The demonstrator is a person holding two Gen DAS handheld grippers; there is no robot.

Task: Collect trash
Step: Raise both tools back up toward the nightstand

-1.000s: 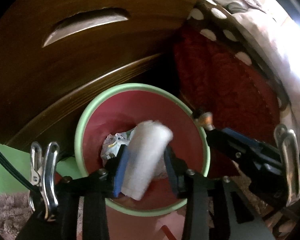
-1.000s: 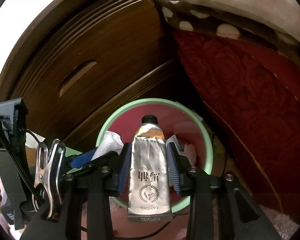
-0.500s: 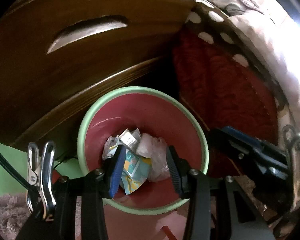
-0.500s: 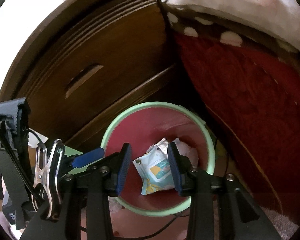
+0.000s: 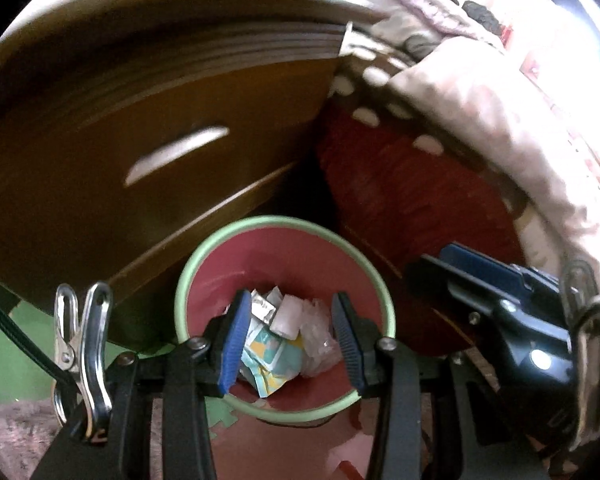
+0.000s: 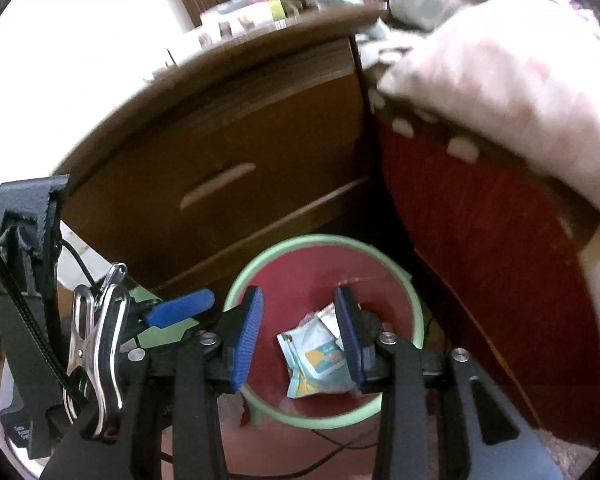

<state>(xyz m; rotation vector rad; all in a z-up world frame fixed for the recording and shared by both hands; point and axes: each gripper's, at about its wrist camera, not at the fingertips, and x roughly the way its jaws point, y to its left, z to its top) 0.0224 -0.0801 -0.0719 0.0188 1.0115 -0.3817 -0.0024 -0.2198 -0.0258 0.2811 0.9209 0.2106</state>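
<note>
**Both grippers empty above the waste bin**

The left gripper points steeply down over the waste bin, a round pail with a pale green rim and a red inside. Its 2 blue pads stand apart with nothing between them; the trash seen in the gap lies down on the bin's floor, clear of the pads. The right gripper is held just beside it, also tilted down toward the same bin, and its 2 pads are likewise spread and grasp nothing. In the left wrist view the right gripper's black body and 1 blue pad come in from the right edge, at about the same height; in the right wrist view a blue fingertip of the left gripper shows at the left.

The trash sits at the bottom of the bin: a crumpled pale blue and yellow packet, a small foil wrapper, a white wad and clear crinkled plastic.

The bin stands on the floor, close against a dark wooden nightstand with a slot handle in its drawer, and beside a bed draped in red cloth under a pale quilt. Both views are smeared by motion blur.
</note>
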